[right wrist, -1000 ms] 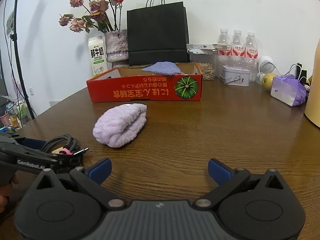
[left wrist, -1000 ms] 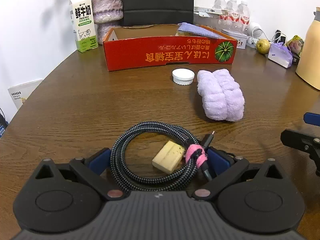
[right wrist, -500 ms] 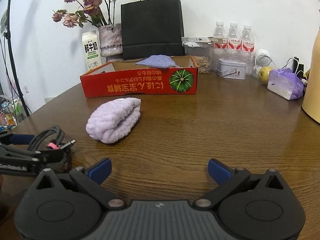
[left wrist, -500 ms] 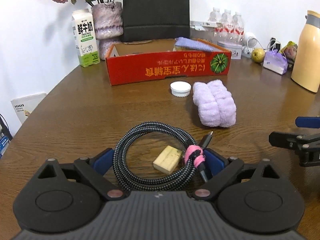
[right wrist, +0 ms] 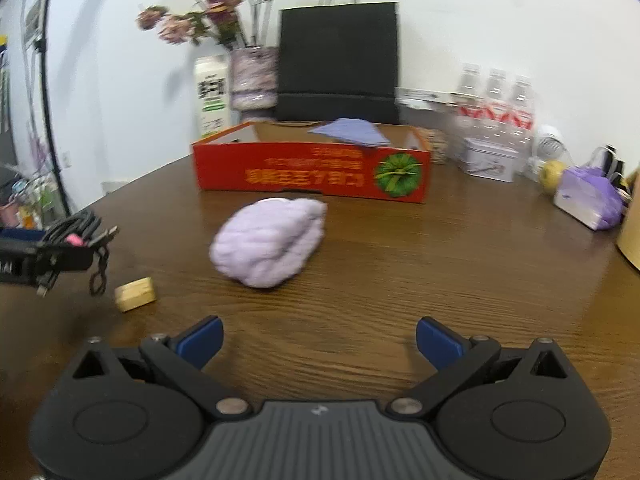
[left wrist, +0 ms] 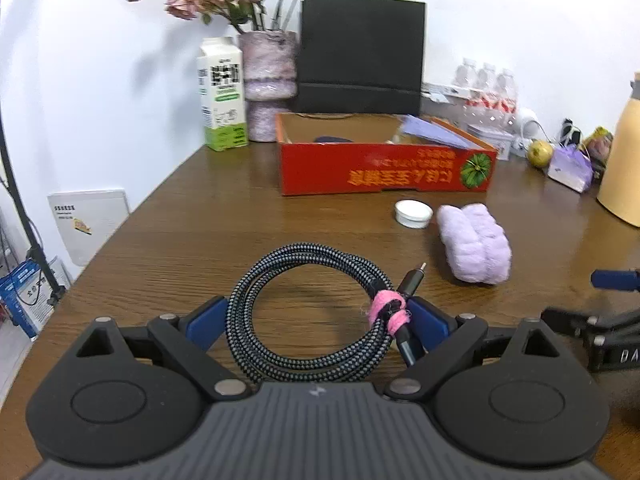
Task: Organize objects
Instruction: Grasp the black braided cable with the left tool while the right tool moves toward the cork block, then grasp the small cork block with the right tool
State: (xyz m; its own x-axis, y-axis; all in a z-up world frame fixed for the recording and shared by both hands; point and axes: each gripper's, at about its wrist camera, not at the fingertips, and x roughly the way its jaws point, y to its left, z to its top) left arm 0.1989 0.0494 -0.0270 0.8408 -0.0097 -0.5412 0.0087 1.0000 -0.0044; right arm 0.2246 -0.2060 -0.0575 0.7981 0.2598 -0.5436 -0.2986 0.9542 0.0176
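Braided black-and-grey cable (left wrist: 308,312), coiled and bound with a pink tie (left wrist: 387,306), now hangs in the left gripper (left wrist: 316,320), whose blue pads press the coil from both sides at a wide spread. A second ago the coil lay flat on the wooden table (left wrist: 192,216) around a small tan block; in the left wrist view that block is gone from inside the loop, and bare wood shows through it. The right wrist view explains this: at its left edge the left gripper (right wrist: 60,258) carries the cable (right wrist: 80,228) clear of the surface, one loop dangling, while the tan block (right wrist: 135,294) sits alone on the table just below and to the right of it. So the cable has been lifted off and the block left behind.

Moving right, the lilac towel roll (right wrist: 270,240) lies in the middle of the frame, untouched, with the red cardboard box (right wrist: 312,170) behind it in the upper centre, a purple cloth (right wrist: 352,132) already resting on its rim. A white lid (left wrist: 414,213) sits just left of the towel in the left wrist view.

At the bottom, the right gripper (right wrist: 318,340) stands wide and empty over bare wood, nearer the towel than before.

My reading is that the cable is bound for the red box, with the block, lid and towel not yet sorted.
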